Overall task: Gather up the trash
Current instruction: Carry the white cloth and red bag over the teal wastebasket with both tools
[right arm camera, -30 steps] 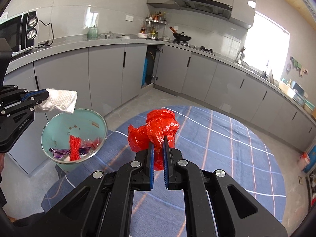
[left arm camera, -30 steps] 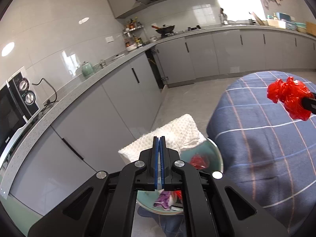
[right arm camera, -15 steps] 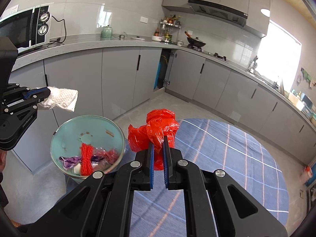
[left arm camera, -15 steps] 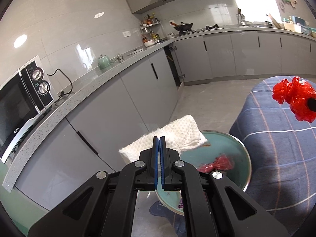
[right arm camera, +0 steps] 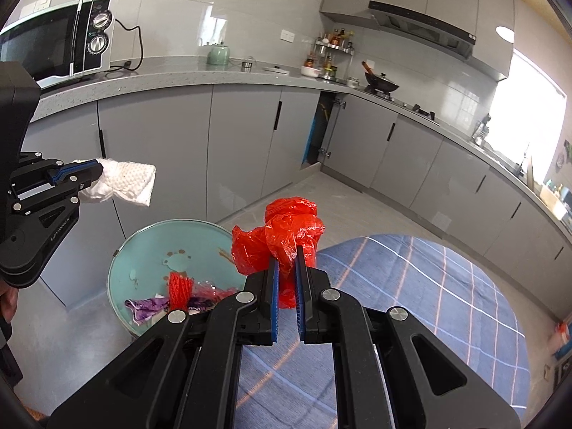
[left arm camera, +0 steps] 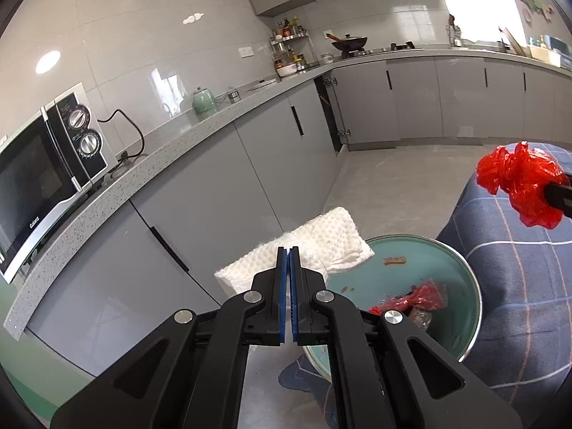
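Observation:
My left gripper [left arm camera: 289, 250] is shut on a white paper towel [left arm camera: 321, 246], held in the air above the near-left rim of a teal bin [left arm camera: 461, 268]. From the right wrist view the same left gripper [right arm camera: 98, 169] shows at the left with the paper towel [right arm camera: 132, 182] sticking out over the teal bin [right arm camera: 150, 246]. My right gripper [right arm camera: 286, 254] is shut on a crumpled red plastic bag [right arm camera: 282, 236], just right of the bin. The red plastic bag [left arm camera: 518, 182] also hangs at the right edge of the left wrist view. Red and purple wrappers [right arm camera: 178, 289] lie inside the bin.
A round table with a blue checked cloth [right arm camera: 411, 286] stands right of the bin. Grey cabinets [right arm camera: 243, 143] under a counter run behind, with a microwave [right arm camera: 60, 43] and a green kettle [right arm camera: 218, 54] on top. One cabinet door [right arm camera: 314, 136] stands ajar.
Both grippers have swung leftward toward the bin, each keeping its load. The bin now sits closer under the red bag, and the table has slid off to the right.

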`<state>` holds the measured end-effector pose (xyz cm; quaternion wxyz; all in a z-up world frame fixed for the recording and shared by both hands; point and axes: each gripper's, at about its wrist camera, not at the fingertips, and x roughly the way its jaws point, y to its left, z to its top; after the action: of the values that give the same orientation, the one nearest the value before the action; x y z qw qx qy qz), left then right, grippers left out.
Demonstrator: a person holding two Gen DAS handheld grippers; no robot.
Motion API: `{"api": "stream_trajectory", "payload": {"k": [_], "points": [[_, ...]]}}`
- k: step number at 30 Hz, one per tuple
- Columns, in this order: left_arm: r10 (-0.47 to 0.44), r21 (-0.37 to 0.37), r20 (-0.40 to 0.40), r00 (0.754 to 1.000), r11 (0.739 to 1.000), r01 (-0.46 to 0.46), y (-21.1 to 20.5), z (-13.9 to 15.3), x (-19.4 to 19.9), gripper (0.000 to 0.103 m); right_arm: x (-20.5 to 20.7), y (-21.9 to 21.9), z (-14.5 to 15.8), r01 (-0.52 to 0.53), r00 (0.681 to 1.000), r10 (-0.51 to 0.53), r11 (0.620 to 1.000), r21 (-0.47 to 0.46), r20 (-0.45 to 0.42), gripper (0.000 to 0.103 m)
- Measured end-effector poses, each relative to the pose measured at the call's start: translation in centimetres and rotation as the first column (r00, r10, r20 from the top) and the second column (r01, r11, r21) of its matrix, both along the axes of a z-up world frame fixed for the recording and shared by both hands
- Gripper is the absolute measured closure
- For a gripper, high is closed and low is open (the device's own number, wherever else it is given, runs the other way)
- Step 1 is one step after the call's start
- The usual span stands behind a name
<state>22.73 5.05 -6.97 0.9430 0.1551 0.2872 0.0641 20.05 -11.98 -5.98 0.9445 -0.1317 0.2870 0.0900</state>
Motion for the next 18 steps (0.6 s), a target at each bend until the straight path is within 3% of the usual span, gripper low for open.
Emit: {"api": "stream_trajectory", "payload": {"k": [18], "points": [[-0.005,-0.026,-0.033,0.999,1.0,0.004,0.6,-1.0,0.8,0.101,2.1,2.5,-1.4,-0.053,0.998,0.053,0.999,-0.008,-0.022,0.095]]}}
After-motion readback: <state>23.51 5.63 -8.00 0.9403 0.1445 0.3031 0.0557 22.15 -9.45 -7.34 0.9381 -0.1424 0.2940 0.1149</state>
